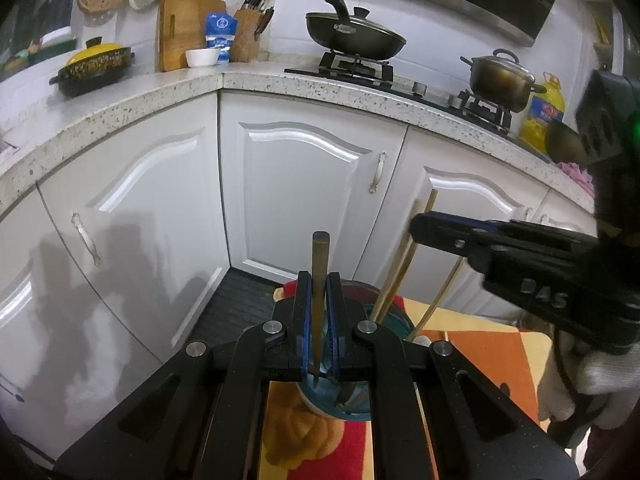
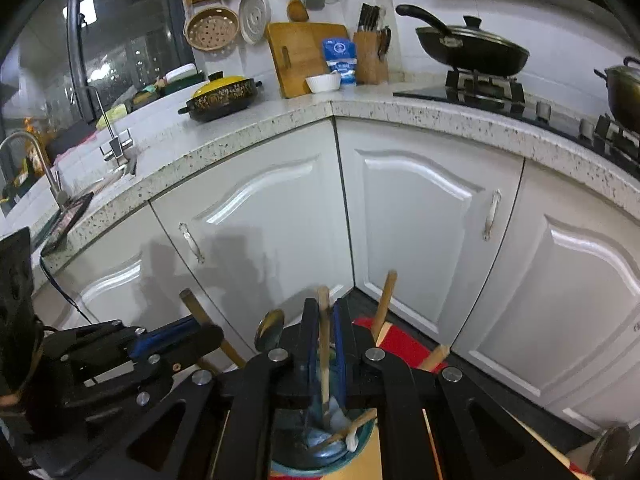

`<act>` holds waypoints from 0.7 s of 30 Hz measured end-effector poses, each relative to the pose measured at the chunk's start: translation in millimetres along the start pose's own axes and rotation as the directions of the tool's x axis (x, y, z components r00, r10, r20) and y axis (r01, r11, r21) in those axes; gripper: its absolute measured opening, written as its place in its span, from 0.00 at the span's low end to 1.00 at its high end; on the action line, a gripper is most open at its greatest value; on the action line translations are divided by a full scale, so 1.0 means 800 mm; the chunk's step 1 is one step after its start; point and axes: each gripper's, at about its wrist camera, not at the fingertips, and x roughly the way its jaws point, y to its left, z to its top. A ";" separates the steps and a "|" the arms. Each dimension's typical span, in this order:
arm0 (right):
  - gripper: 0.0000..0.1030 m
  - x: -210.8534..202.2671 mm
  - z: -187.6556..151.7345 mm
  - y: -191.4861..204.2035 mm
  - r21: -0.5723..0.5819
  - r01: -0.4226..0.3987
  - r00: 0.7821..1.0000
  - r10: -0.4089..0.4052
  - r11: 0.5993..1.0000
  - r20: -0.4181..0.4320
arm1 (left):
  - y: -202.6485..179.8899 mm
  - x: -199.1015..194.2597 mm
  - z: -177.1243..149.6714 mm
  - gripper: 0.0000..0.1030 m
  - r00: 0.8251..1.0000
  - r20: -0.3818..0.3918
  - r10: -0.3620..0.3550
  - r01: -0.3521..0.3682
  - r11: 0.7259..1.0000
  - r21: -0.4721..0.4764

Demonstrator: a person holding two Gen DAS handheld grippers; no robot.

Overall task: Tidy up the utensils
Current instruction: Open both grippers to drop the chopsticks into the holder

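My left gripper (image 1: 319, 288) is shut on a dark wooden utensil handle (image 1: 320, 264) that stands upright in a teal holder cup (image 1: 340, 404) below it. My right gripper (image 2: 323, 320) is shut on a light wooden utensil handle (image 2: 323, 320) standing in the same teal cup (image 2: 320, 452). The right gripper also shows in the left wrist view (image 1: 424, 228), closed around pale chopsticks (image 1: 400, 276). The left gripper shows in the right wrist view (image 2: 200, 336) around the dark handle (image 2: 196, 308). A metal spoon (image 2: 269, 330) and more wooden handles (image 2: 386, 300) stand in the cup.
The cup stands on a red, orange and yellow patterned cloth (image 1: 488, 340). White cabinet doors (image 1: 304, 184) and a speckled counter (image 1: 280, 80) lie ahead, with a wok (image 1: 352, 36), a steel pot (image 1: 500, 80), an oil bottle (image 1: 540, 116) and a yellow-lidded casserole (image 1: 94, 66).
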 end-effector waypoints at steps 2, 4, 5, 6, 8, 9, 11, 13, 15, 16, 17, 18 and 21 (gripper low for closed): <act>0.21 -0.009 0.000 -0.001 0.005 -0.006 1.000 0.006 1.000 0.008 | 0.001 -0.005 0.001 0.12 1.000 0.004 -0.003 0.003 1.000 -0.006; 0.22 -0.023 0.000 -0.002 0.005 -0.006 1.000 0.006 1.000 0.020 | 0.003 -0.011 0.002 0.22 1.000 0.009 -0.005 0.005 1.000 -0.019; 0.22 -0.027 0.000 -0.002 0.005 -0.005 1.000 0.005 1.000 0.024 | 0.004 -0.015 0.002 0.25 1.000 0.011 -0.010 0.010 1.000 -0.029; 0.23 -0.032 0.000 -0.003 0.004 -0.007 1.000 0.007 1.000 0.029 | 0.005 -0.017 0.003 0.27 1.000 0.013 -0.012 0.013 0.999 -0.035; 0.27 -0.042 -0.002 -0.003 0.003 -0.005 0.999 0.005 1.000 0.036 | 0.005 -0.026 0.004 0.28 1.000 0.021 -0.016 0.017 0.999 -0.045; 0.30 -0.049 -0.005 -0.003 0.004 0.002 0.999 -0.002 1.000 0.041 | 0.005 -0.029 0.004 0.31 1.000 0.024 -0.017 0.018 0.999 -0.048; 0.32 -0.055 -0.008 -0.004 0.007 0.004 0.999 -0.004 1.000 0.044 | 0.004 -0.037 0.003 0.33 0.999 0.032 -0.019 0.020 0.998 -0.053; 0.34 -0.064 -0.015 -0.006 0.014 0.008 0.999 -0.008 1.000 0.046 | 0.001 -0.044 0.001 0.34 0.999 0.036 -0.020 0.022 0.998 -0.053; 0.36 -0.072 -0.021 -0.009 0.026 0.015 0.999 -0.017 1.000 0.049 | -0.001 -0.051 -0.001 0.38 0.999 0.042 -0.026 0.028 0.998 -0.055; 0.37 -0.076 -0.024 -0.011 0.033 0.017 0.999 -0.019 0.999 0.051 | -0.003 -0.055 -0.003 0.39 0.998 0.048 -0.031 0.033 0.998 -0.057; 0.37 -0.081 -0.028 -0.013 0.039 0.019 0.998 -0.021 0.999 0.052 | -0.004 -0.058 -0.003 0.39 0.998 0.051 -0.033 0.036 0.998 -0.057; 0.37 -0.085 -0.031 -0.014 0.041 0.024 0.998 -0.026 0.999 0.053 | -0.006 -0.062 -0.004 0.39 0.998 0.054 -0.035 0.038 0.998 -0.056; 0.38 -0.096 -0.041 -0.019 0.044 0.041 0.998 -0.044 0.998 0.051 | -0.013 -0.076 -0.007 0.39 0.996 0.072 -0.043 0.046 0.998 -0.049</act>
